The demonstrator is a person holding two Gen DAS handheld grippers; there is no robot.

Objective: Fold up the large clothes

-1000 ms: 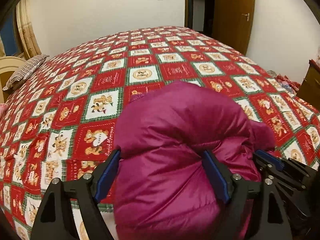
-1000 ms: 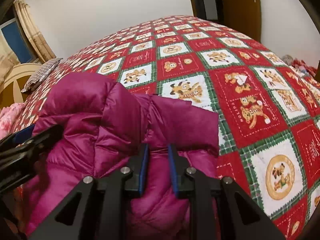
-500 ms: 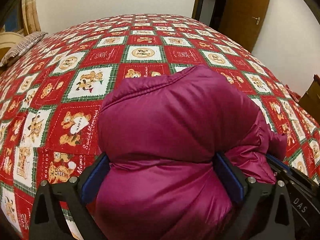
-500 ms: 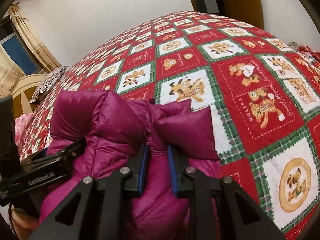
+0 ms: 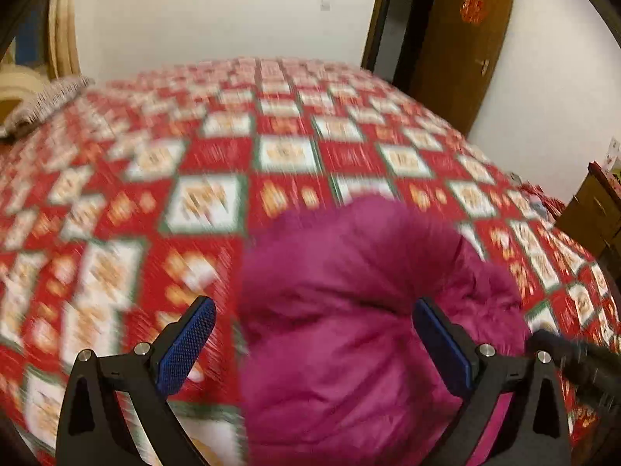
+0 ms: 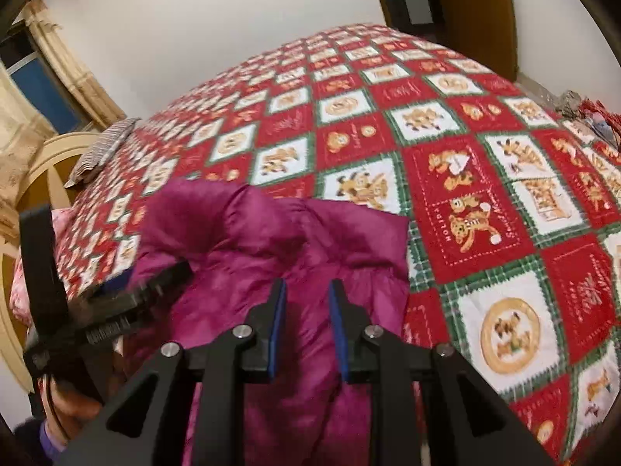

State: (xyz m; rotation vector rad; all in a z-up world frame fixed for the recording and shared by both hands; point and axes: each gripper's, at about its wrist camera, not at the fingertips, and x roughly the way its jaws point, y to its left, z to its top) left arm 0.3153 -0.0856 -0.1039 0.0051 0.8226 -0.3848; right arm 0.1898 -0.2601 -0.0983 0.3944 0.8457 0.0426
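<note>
With the left tongs (image 5: 312, 343) spread clear of the magenta down jacket (image 5: 349, 330) and the right tongs (image 6: 306, 326) clamped on it, the fold was best settled squarely on the bed (image 6: 485, 233).

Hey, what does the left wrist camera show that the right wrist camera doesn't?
Only the left wrist view: the red ornament on the door and a wooden cabinet at the right edge. Only the right wrist view: a person's hand at lower left and pink fabric beside the bed. Both: the magenta jacket, the teddy-bear quilt, the striped pillow and the brown door.
</note>
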